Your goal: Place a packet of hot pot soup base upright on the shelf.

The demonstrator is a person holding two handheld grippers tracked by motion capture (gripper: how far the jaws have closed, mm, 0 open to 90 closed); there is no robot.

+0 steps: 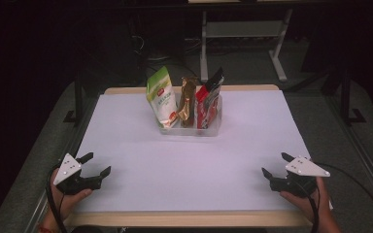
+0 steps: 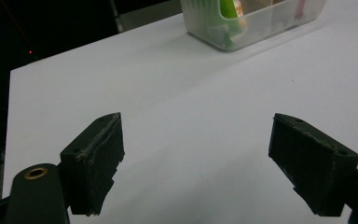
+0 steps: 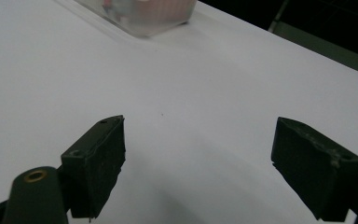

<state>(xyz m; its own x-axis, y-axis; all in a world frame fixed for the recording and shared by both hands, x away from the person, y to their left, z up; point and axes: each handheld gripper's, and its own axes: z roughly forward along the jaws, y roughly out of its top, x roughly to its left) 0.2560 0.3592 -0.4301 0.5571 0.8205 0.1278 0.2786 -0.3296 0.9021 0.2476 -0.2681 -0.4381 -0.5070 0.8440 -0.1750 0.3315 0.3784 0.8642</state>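
Note:
A clear plastic bin (image 1: 217,127) stands at the far middle of the white table top (image 1: 184,165). Three packets stand upright in it: a green and white pouch (image 1: 161,97), a gold-brown packet (image 1: 187,102) and a red and black packet (image 1: 209,99). My left gripper (image 1: 100,162) rests near the front left corner, held by a hand, its jaws wide apart with nothing between them. My right gripper (image 1: 273,163) mirrors it at the front right, also open and empty. In the left gripper view the bin (image 2: 261,23) lies well beyond the gripper (image 2: 196,140); in the right gripper view the bin (image 3: 144,23) is likewise far from the gripper (image 3: 198,140).
The white sheet covers a wooden table whose bare edge (image 1: 184,218) runs along the front. A grey desk frame (image 1: 243,34) stands on the dark floor behind the table. Cables trail from both grippers off the near edge.

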